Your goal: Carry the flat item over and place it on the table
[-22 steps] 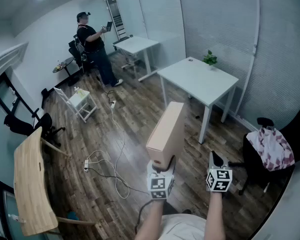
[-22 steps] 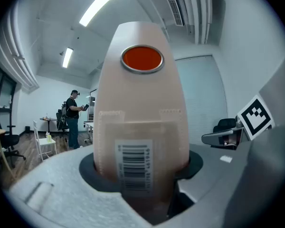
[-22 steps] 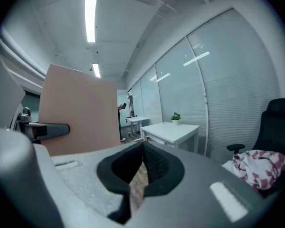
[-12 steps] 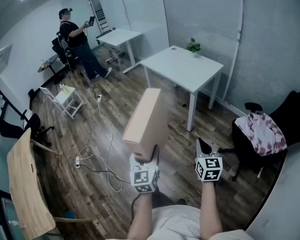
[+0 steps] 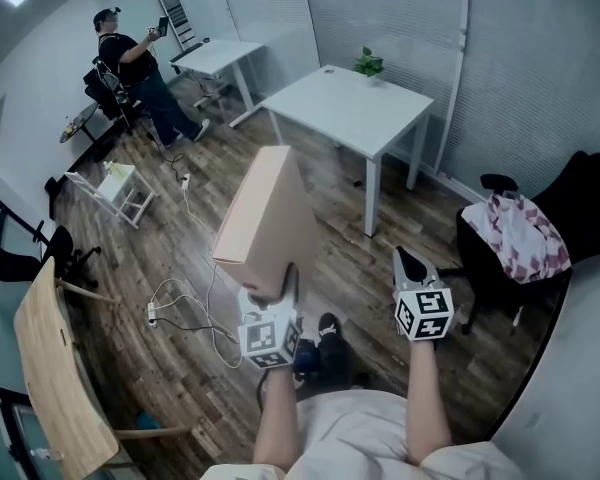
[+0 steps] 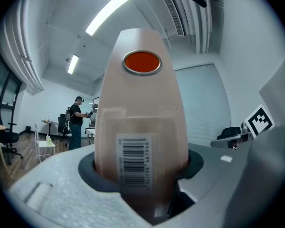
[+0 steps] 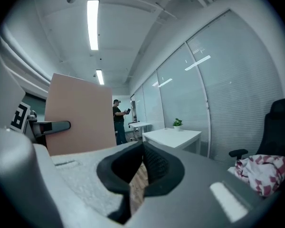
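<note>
Flat cardboard box (image 5: 265, 213) is held on edge over the wood-plank floor (image 5: 345, 258). It is clamped at its near end between the jaws of the left gripper (image 5: 272, 288). It is kept apart from the white table (image 5: 350, 108), which is seen farther off and to the right.

A light wooden board (image 5: 55, 368) is seen at the near left. A black chair (image 5: 580, 208) is placed at the right, draped with a patterned cloth (image 5: 520, 238). A second white desk (image 5: 215, 56) is set at the far left, and a person (image 5: 130, 63) is seen standing beside it. A small white rack (image 5: 115, 188) is found on the floor nearer than that desk.

The right gripper (image 5: 408, 266) is held to the right of the box, its jaws brought together with nothing between them, as is shown in the right gripper view (image 7: 142, 167).

A small potted plant (image 5: 368, 64) is set at the table's far edge. Loose cables (image 5: 185, 313) are strewn over the floor left of the box.

In the left gripper view the jaws (image 6: 142, 184) are pressed on the box's narrow end (image 6: 142, 127). A barcode label (image 6: 134, 160) and a round red sticker (image 6: 142, 62) are carried on that end.
</note>
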A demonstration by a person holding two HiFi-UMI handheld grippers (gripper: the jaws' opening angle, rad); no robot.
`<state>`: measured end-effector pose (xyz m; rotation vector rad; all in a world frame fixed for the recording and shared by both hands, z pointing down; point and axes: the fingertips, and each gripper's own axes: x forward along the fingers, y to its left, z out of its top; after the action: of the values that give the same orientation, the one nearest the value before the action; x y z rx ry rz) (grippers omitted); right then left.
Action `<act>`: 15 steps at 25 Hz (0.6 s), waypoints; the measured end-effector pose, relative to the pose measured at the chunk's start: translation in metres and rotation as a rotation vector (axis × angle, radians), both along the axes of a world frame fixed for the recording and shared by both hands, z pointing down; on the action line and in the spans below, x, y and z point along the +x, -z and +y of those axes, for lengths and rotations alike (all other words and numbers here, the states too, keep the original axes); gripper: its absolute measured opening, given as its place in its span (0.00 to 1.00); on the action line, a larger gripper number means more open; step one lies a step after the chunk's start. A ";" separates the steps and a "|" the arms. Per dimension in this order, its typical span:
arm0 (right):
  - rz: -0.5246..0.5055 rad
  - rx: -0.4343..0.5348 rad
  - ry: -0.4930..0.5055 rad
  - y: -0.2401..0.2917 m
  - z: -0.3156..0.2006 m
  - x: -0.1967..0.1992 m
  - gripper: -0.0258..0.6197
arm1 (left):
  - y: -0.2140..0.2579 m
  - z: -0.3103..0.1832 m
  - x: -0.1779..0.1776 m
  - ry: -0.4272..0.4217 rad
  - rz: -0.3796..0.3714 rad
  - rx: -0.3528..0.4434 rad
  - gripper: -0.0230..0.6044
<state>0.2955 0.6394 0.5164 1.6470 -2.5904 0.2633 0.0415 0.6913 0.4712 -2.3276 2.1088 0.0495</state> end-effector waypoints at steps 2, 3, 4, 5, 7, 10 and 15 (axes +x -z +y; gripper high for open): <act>-0.013 0.001 -0.001 0.002 -0.008 0.005 0.04 | 0.004 -0.008 0.002 -0.002 -0.001 0.007 0.50; -0.020 0.002 -0.003 0.003 -0.011 0.008 0.04 | 0.006 -0.011 0.004 0.000 -0.010 0.009 0.50; -0.022 0.004 -0.004 0.004 -0.014 0.010 0.04 | 0.007 -0.015 0.004 0.002 -0.019 0.011 0.50; -0.019 0.005 -0.003 0.005 -0.016 0.011 0.04 | 0.008 -0.018 0.004 0.004 -0.024 0.013 0.50; -0.007 0.007 0.000 0.006 -0.021 0.010 0.04 | 0.010 -0.026 0.002 0.006 -0.028 0.016 0.50; -0.057 0.007 0.023 0.014 -0.037 0.009 0.04 | 0.011 -0.047 0.001 0.003 -0.020 0.015 0.50; -0.127 0.032 0.052 0.041 -0.069 0.017 0.04 | 0.017 -0.088 0.002 0.010 -0.003 0.010 0.50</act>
<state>0.3129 0.5702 0.4750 1.6211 -2.7389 0.3357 0.0432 0.6031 0.4538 -2.3097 2.1135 0.0562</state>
